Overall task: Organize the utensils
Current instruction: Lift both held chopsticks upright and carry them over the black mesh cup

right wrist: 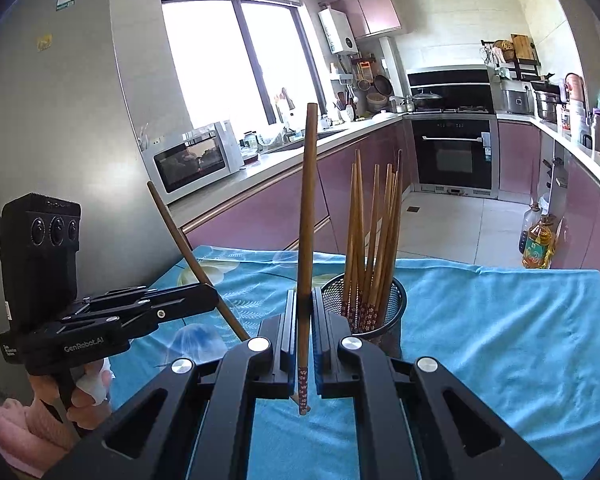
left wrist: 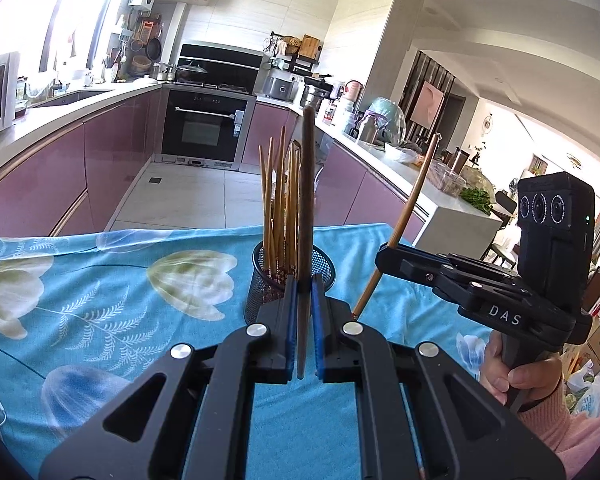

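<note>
A black mesh holder (left wrist: 260, 292) with several wooden chopsticks (left wrist: 278, 208) stands on the blue flowered cloth (left wrist: 100, 288); it also shows in the right wrist view (right wrist: 384, 308). My left gripper (left wrist: 304, 280) is shut on one dark chopstick (left wrist: 306, 184), held upright just in front of the holder. My right gripper (right wrist: 304, 294) is shut on another chopstick (right wrist: 306, 216), upright, left of the holder. The right gripper shows in the left wrist view (left wrist: 384, 254) to the right of the holder, its chopstick (left wrist: 416, 196) tilted. The left gripper shows in the right wrist view (right wrist: 210, 294).
The cloth-covered table (right wrist: 500, 320) ends at a far edge with kitchen floor beyond. Pink cabinets, an oven (left wrist: 204, 128) and a microwave (right wrist: 192, 160) line the room. An oil bottle (right wrist: 538, 244) stands on the floor at right.
</note>
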### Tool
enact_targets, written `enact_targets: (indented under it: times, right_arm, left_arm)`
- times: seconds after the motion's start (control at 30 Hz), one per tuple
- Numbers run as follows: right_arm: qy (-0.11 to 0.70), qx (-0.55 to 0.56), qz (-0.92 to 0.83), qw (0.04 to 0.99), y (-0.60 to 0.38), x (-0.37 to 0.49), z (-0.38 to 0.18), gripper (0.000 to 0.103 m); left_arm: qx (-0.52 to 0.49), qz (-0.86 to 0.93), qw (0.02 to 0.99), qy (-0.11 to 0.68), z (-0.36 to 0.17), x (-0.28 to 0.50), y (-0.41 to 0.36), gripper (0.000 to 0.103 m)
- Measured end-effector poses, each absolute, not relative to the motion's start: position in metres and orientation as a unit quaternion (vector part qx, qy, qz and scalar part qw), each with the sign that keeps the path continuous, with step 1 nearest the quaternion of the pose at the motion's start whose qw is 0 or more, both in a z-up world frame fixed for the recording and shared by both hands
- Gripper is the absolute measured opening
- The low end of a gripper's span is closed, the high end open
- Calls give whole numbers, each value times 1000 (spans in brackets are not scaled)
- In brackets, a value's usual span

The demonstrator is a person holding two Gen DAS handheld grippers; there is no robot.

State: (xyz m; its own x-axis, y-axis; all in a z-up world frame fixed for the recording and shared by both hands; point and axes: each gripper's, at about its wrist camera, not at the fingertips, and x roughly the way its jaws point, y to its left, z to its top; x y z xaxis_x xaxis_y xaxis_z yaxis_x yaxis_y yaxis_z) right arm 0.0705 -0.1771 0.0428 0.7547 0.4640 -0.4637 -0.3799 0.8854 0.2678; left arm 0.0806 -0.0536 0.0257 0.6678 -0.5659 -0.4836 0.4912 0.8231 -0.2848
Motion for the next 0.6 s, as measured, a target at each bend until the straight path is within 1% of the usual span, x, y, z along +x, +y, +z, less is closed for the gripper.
enact_targets:
  times: [0.6]
  right_arm:
    - [239, 79, 220, 943, -188, 86, 69, 6]
  left_arm:
    - [-61, -294, 922, 247, 62, 87, -55, 8]
